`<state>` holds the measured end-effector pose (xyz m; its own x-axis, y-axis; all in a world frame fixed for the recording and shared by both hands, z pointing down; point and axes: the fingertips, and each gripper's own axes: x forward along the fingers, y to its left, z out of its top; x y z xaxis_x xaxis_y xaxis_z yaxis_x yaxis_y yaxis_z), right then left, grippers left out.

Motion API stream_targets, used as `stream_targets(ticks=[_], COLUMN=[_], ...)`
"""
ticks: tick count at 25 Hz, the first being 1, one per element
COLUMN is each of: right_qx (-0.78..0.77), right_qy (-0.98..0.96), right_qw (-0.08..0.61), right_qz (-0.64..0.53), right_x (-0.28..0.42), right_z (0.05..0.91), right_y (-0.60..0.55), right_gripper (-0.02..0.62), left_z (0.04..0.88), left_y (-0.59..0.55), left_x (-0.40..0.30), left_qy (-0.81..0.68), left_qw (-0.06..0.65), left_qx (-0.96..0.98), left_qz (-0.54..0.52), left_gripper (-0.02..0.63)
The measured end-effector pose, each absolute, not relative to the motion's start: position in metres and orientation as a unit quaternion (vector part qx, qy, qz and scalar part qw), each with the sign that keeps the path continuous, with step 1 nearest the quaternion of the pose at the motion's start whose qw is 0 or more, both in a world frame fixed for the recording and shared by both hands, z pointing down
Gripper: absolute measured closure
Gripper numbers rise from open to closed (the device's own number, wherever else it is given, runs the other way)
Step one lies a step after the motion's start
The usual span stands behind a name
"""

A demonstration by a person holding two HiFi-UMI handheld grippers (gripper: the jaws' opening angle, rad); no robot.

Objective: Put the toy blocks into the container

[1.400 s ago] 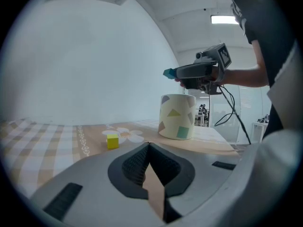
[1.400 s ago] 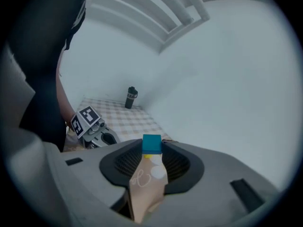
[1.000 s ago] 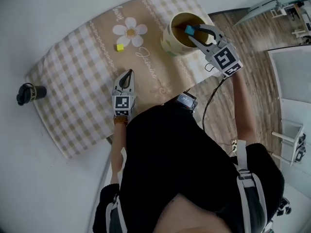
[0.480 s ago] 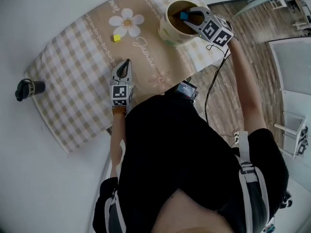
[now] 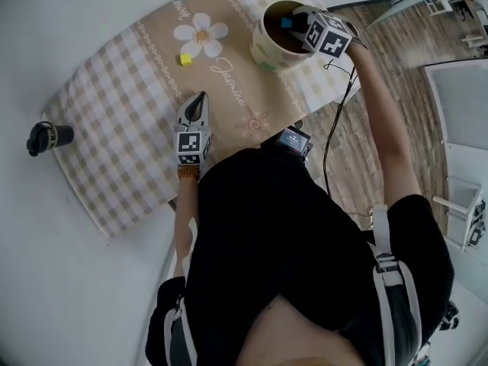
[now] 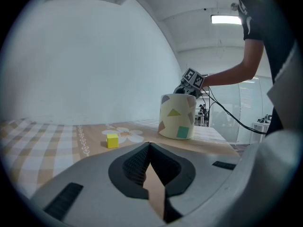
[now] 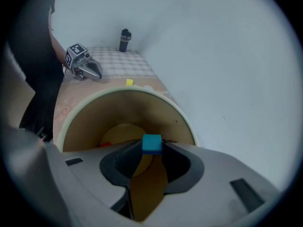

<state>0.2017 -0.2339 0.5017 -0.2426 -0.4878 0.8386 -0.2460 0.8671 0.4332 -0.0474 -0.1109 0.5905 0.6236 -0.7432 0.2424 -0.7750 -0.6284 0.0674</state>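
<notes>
A cream cup-shaped container (image 5: 268,46) with coloured shapes stands at the far right of the checked cloth (image 5: 114,120). My right gripper (image 5: 293,23) points down into its mouth, shut on a blue block (image 7: 152,144) held at the fingertips over the opening (image 7: 125,134). A red block (image 7: 105,144) lies on the container's bottom. A yellow block (image 5: 185,59) sits on the cloth beside a printed daisy, also in the left gripper view (image 6: 112,140). My left gripper (image 5: 196,109) rests low over the cloth, shut and holding nothing, aimed toward the container (image 6: 178,116).
A dark bottle (image 5: 47,138) lies on the white surface left of the cloth, and shows upright far off in the right gripper view (image 7: 124,40). A black cable (image 5: 335,120) hangs from the right gripper past the table's edge. Wooden floor lies to the right.
My right gripper has tipped downward and sunk with the blue block toward the container's mouth. The left gripper has stayed where it was.
</notes>
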Motion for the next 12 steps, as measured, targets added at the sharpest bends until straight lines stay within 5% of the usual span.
stream_targets(ticks=[12], right_qx=[0.203], right_qy=[-0.760], right_qw=[0.611], right_qz=[-0.089], right_x=[0.204], right_z=[0.518], right_y=[-0.233], right_gripper=[0.457], left_z=[0.590], left_y=[-0.111], left_x=[-0.048], left_qy=[-0.424], left_qw=[0.084], left_qx=[0.897], left_qz=[0.097], left_gripper=[0.607])
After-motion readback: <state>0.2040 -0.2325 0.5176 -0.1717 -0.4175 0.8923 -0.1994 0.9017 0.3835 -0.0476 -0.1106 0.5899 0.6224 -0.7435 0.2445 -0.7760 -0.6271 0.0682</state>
